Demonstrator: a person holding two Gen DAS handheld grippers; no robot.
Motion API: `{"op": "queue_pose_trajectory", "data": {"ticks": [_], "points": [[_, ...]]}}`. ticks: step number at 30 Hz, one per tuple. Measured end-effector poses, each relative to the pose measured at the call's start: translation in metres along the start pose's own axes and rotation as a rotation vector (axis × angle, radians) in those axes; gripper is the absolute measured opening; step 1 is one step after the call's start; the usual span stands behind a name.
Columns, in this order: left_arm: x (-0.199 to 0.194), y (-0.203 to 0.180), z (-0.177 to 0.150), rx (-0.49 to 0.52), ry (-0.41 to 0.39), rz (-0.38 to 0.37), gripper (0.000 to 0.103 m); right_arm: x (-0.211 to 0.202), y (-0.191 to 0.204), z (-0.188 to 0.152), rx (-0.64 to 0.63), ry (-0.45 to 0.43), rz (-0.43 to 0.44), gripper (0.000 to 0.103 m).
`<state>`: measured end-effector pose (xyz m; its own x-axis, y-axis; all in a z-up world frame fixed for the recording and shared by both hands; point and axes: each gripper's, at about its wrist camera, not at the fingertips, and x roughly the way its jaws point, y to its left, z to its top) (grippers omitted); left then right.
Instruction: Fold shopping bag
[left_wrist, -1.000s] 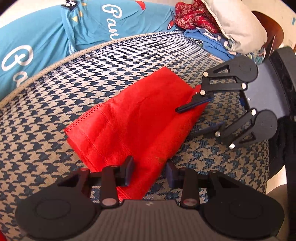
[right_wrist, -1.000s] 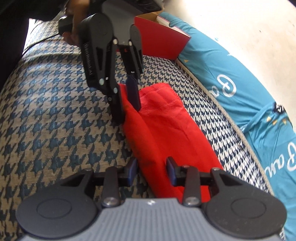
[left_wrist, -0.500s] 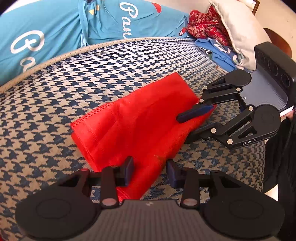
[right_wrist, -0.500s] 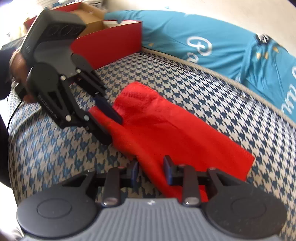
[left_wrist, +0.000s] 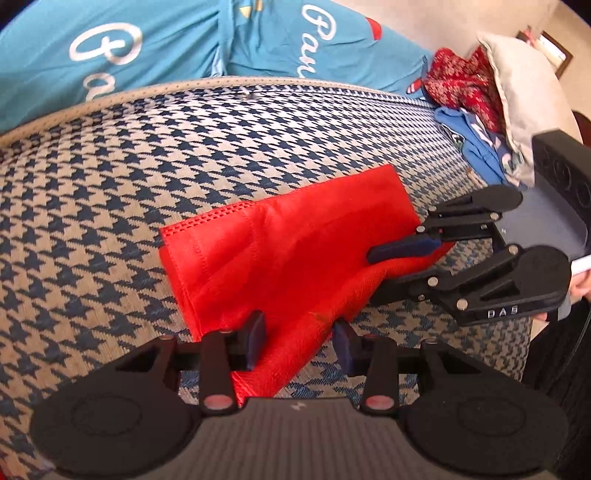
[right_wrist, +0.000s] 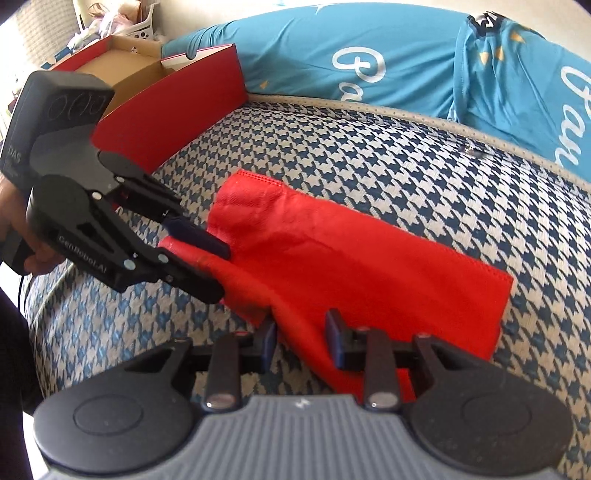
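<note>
Our left gripper (left_wrist: 298, 341) has its jaws spread, with the near edge of the red shopping bag (left_wrist: 288, 254) lying between them; nothing is pinched. Our right gripper (right_wrist: 300, 339) is likewise spread, a fold of the same bag passing between its fingers without being clamped.

Seen from the left wrist, the right gripper (left_wrist: 384, 273) reaches in from the side with one blue-tipped finger on top of the bag's edge and the other below it, a gap showing between them. Seen from the right wrist, the left gripper (right_wrist: 208, 266) straddles the bag's opposite edge the same way.

We read "DAS" on the right gripper's body, and "DAS" and "GenRobot.AI" on the left one.

The one bag lies partly folded on a houndstooth-patterned cushion (left_wrist: 110, 192), blue on cream. Behind the cushion lies turquoise cloth (right_wrist: 369, 55) with white script lettering, only partly legible as "Pa". One open red cardboard box (right_wrist: 177, 107) sits at the cushion's end. A heap of red and blue clothes (left_wrist: 465, 96) and one pale pillow (left_wrist: 524, 81) sit at the other.
</note>
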<state>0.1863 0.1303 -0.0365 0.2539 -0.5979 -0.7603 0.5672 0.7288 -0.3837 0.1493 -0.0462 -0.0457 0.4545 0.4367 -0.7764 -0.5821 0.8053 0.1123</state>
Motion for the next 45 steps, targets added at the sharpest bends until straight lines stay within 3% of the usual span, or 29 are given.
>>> {"op": "queue_pose_trajectory", "data": {"ticks": [4, 11, 17, 20, 27, 33, 45], "points": [[0.002, 0.008, 0.001, -0.038, 0.013, -0.024, 0.040, 0.001, -0.002, 0.001, 0.012, 0.005, 0.006, 0.027], [0.006, 0.009, 0.017, -0.065, 0.104, -0.020, 0.040, -0.008, 0.021, -0.006, -0.182, -0.042, -0.068, 0.029], [0.010, 0.013, 0.023, -0.093, 0.132, -0.024, 0.040, -0.019, 0.037, -0.009, -0.309, -0.100, -0.107, 0.030], [0.011, 0.015, 0.025, -0.107, 0.141, -0.030, 0.040, -0.028, 0.043, -0.009, -0.344, -0.157, -0.067, 0.027], [0.011, 0.023, 0.029, -0.124, 0.157, -0.054, 0.039, -0.019, 0.062, -0.012, -0.446, -0.150, -0.038, 0.008], [0.000, 0.042, 0.026, -0.144, 0.176, -0.084, 0.039, -0.006, 0.075, -0.016, -0.543, -0.170, -0.096, 0.008], [0.006, 0.031, 0.048, -0.074, 0.281, -0.055, 0.039, 0.005, 0.089, -0.027, -0.700, -0.204, -0.176, 0.006]]}}
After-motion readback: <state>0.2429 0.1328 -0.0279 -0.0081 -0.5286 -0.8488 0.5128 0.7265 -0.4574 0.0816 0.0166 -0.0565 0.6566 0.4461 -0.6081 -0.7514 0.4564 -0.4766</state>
